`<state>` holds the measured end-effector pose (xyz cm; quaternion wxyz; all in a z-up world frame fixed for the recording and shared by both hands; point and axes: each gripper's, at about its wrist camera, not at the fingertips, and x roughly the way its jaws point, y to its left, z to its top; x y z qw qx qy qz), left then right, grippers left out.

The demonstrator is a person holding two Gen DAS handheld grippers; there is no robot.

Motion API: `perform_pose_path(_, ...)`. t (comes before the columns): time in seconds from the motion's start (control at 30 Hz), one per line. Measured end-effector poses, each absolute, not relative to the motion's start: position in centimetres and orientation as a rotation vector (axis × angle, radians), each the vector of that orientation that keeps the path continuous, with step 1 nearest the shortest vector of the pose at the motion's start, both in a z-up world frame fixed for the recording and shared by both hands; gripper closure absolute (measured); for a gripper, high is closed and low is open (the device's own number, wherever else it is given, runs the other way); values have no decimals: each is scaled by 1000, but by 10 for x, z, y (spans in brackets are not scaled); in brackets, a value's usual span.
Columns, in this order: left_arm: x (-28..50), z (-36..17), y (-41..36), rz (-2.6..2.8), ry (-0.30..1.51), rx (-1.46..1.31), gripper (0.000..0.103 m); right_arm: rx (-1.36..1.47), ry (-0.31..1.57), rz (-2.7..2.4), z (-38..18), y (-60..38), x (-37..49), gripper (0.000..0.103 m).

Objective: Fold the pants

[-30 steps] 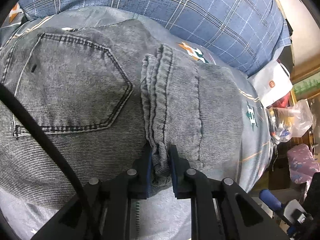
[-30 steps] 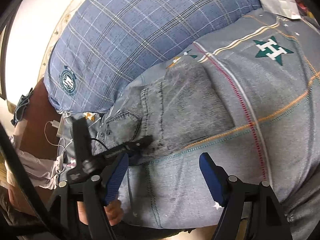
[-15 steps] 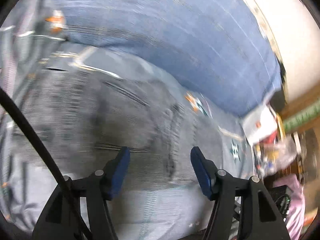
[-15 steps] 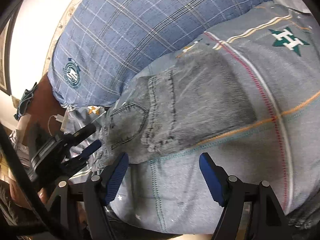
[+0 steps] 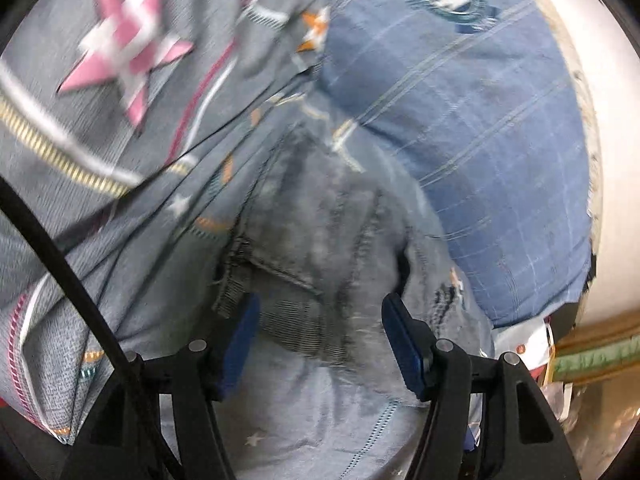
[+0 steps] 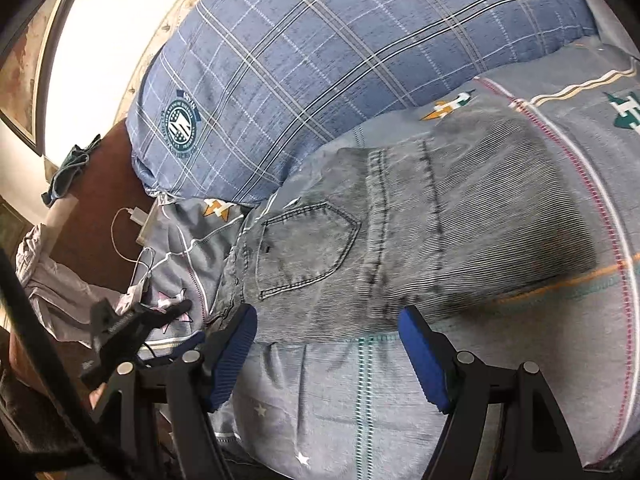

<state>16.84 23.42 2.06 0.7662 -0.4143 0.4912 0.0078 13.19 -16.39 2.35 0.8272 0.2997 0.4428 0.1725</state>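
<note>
The grey jeans point(image 6: 400, 248) lie folded into a compact bundle across the middle of the right wrist view, resting on the grey patterned bedsheet point(image 6: 360, 392), with a back pocket point(image 6: 304, 248) facing up at centre left; a blue plaid pillow point(image 6: 320, 60) fills the upper part of the frame, touching the far edge of the jeans; the right claw point(image 6: 328, 348) sits at the lower centre, its blue pads spread wide and gripping nothing, just short of the near edge of the denim; the left claw point(image 6: 132, 332) shows as a dark shape at the lower left of that frame, beside the waistband end; in the blurred left wrist view the left claw point(image 5: 320, 344) stands wide open and empty at the bottom centre, the jeans point(image 5: 320, 248) in mid-frame beyond its tips; a pink star print point(image 5: 128, 48) marks the sheet at upper left.
</note>
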Motion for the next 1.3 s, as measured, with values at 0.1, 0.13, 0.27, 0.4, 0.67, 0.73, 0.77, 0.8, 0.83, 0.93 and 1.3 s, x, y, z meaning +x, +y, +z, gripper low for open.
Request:
perform_pose_path(0.1,172,3,231,11,1141,-927,39,665,965,396,16,-155,136,27)
perform_pose_path(0.13,172,-2,230,15,1160,-932,39,673,980,403,13,-152,138,27)
perform_pose_path(0.27,158,-12,230,89,1151,-969,40,688,1001,424,4,-147,139,27)
perform_pose_path(0.4,155,-17,217,20,1160,-999,40,675,1036,419,-5,-144,143,27)
perform_pose_path(0.67,180,-24,204,91,1131,-952,40,672,1034,405,2,-159,138,27)
perform_pose_path(0.73,180,-25,210,99,1110,-978,40,670,1035,397,6,-161,138,27)
perform_pose_path(0.77,176,-25,211,95,1100,-998,40,671,1031,401,9,-162,136,27)
perform_pose_path(0.8,172,-25,212,92,1094,-1007,40,666,1027,404,12,-163,135,27)
perform_pose_path(0.83,168,-26,212,87,1090,-1019,40,659,1026,403,14,-163,134,27)
perform_pose_path(0.93,153,-27,209,59,1092,-1042,40,664,1034,398,12,-165,133,27)
perform_pose_path(1.3,200,-36,224,149,1056,-1075,74,651,1054,400,10,-157,131,27)
